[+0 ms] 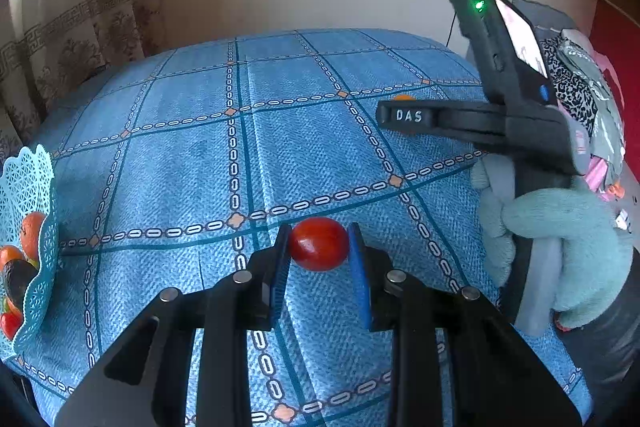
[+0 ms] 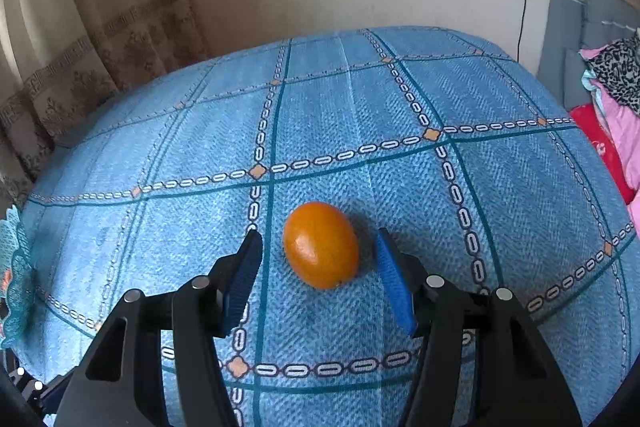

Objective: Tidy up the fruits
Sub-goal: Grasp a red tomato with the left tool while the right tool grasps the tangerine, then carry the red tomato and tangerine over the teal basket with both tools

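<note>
Covering: blue checked cloth (image 2: 344, 131) over the bench, giving loose fruit a soft, level bed.
Basket: teal lattice basket (image 1: 38, 227) at the bench's left edge, already holding several fruits; judged the collection point.
Right hand-held gripper (image 2: 320, 267): spread, pads either side of the orange fruit (image 2: 320, 245) without touching; fruit rests on the cloth, lined up for a pinch.
Left hand-held gripper (image 1: 319, 247): pinching the small red fruit (image 1: 319, 244) between both pads, near the cloth; judged ready for carrying to the basket.
</note>
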Tool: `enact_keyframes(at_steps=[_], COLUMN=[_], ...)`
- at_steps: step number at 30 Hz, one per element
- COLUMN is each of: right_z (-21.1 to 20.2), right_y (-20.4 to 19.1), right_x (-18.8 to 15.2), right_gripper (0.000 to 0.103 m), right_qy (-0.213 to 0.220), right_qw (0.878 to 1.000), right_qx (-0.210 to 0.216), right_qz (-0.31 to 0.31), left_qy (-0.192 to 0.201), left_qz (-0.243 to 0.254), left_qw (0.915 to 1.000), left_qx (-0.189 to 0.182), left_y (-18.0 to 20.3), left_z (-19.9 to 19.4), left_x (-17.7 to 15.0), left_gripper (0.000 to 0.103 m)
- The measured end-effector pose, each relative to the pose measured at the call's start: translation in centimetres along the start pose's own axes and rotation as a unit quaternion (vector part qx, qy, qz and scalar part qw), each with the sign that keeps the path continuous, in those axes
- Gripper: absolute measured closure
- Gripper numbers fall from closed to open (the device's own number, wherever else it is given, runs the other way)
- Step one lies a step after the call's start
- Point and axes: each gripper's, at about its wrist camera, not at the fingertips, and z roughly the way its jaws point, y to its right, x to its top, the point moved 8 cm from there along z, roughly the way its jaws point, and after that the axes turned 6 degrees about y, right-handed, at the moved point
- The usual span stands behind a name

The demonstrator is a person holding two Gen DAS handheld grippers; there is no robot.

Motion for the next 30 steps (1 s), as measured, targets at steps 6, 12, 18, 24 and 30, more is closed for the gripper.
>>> enact_keyframes(at_steps=[6,12,18,24,30], right_z=[0.3,-0.8,-3.3,-6.4,-9.0], right_y=[-0.3,-0.2,-0.9,-2.5,-4.3], right_x=[-0.1,-1.0,-2.9,-4.6,-6.8], right_gripper=[0.067,0.067,0.067,0.067,0.067], right_qy=[-0.002,-0.003,-0.005,0.003,0.004], right_qw=[1.000,1.000,0.999,0.998,0.996], right_qx=[-0.005,0.008,0.033,0.063,0.090], right_qz=[-0.011,-0.001,0.001,-0.007,-0.015], left_qy=[-0.002,-0.003,0.001,0.006,0.014], left_qz=[-0.003,-0.012,-0.018,-0.028,-0.035], left_qw=[1.0000,0.9999,0.9998,0.9995,0.9991], left_qx=[0.002,0.006,0.008,0.015,0.018], left_y=[-0.3,-0.7,-0.9,-1.0,-1.4], left_z=[0.2,0.4,0.0,-0.9,-2.4], left_x=[0.0,0.1,0.0,-0.2,-0.5], left_gripper=[0.074,0.074,0.074,0.074,0.074])
